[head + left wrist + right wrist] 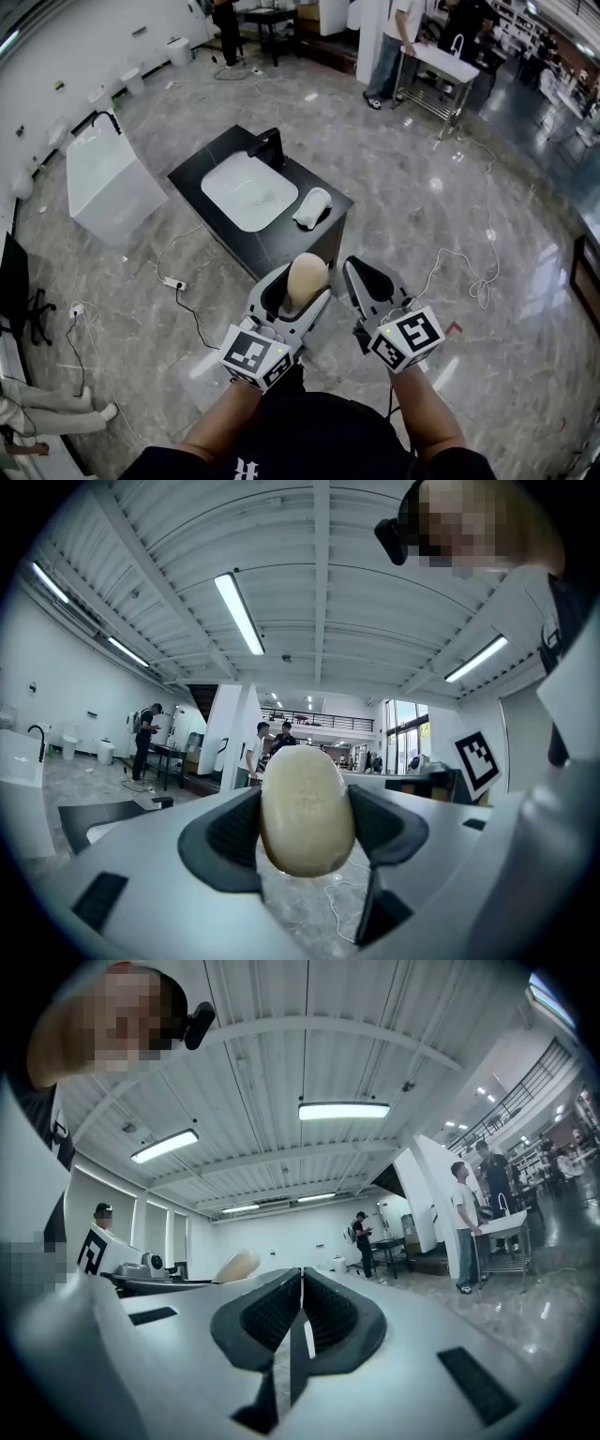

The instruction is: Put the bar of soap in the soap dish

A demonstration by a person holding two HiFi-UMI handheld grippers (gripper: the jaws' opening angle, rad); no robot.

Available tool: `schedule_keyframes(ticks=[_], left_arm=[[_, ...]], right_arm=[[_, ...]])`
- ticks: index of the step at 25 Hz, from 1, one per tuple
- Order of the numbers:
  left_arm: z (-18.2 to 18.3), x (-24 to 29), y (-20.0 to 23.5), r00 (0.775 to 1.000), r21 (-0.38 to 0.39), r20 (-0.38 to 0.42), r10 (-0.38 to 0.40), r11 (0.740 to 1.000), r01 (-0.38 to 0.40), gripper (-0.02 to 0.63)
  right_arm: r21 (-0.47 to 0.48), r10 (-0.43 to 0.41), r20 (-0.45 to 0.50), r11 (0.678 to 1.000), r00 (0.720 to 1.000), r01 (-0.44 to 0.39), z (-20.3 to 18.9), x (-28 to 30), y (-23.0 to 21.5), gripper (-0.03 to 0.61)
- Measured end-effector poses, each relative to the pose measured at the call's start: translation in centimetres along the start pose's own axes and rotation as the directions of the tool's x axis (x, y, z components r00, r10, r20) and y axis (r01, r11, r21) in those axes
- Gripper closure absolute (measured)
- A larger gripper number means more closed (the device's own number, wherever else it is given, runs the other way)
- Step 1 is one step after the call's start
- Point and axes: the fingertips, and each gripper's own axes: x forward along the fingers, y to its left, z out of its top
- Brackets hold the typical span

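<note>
My left gripper is shut on a cream oval bar of soap, held upright close to my body; in the left gripper view the bar of soap fills the gap between the dark pads. The white soap dish lies on the black vanity counter, right of the white basin, well ahead of both grippers. My right gripper is shut with nothing in it, beside the left one. In the right gripper view its pads meet, and the soap shows at the left.
A black faucet stands behind the basin. A white bathtub sits to the left of the vanity. Cables and a power strip trail on the marble floor. People stand at a metal table far back.
</note>
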Motion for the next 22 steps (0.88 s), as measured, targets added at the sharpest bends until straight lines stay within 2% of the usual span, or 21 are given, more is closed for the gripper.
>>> schedule_keyframes(ticks=[11, 17, 22], left_arm=[[-0.9, 6.5, 12.5, 0.997, 0.007, -0.041, -0.058, 0.998, 0.059, 0.33], [-2.0, 9.1, 16.7, 0.996, 0.021, -0.057, -0.067, 0.997, 0.069, 0.33], [-4.9, 11.9, 19.3, 0.994, 0.011, -0.085, -0.068, 0.998, 0.069, 0.33]], right_arm=[[0.05, -0.118, -0.014, 0.992, 0.993, 0.119, -1.4, 11.8, -5.8, 0.569], [0.051, -0.152, -0.016, 0.987, 0.988, 0.153, -1.7, 15.5, -7.9, 0.569], [0.083, -0.183, -0.022, 0.979, 0.983, 0.184, -2.9, 17.1, -11.4, 0.569]])
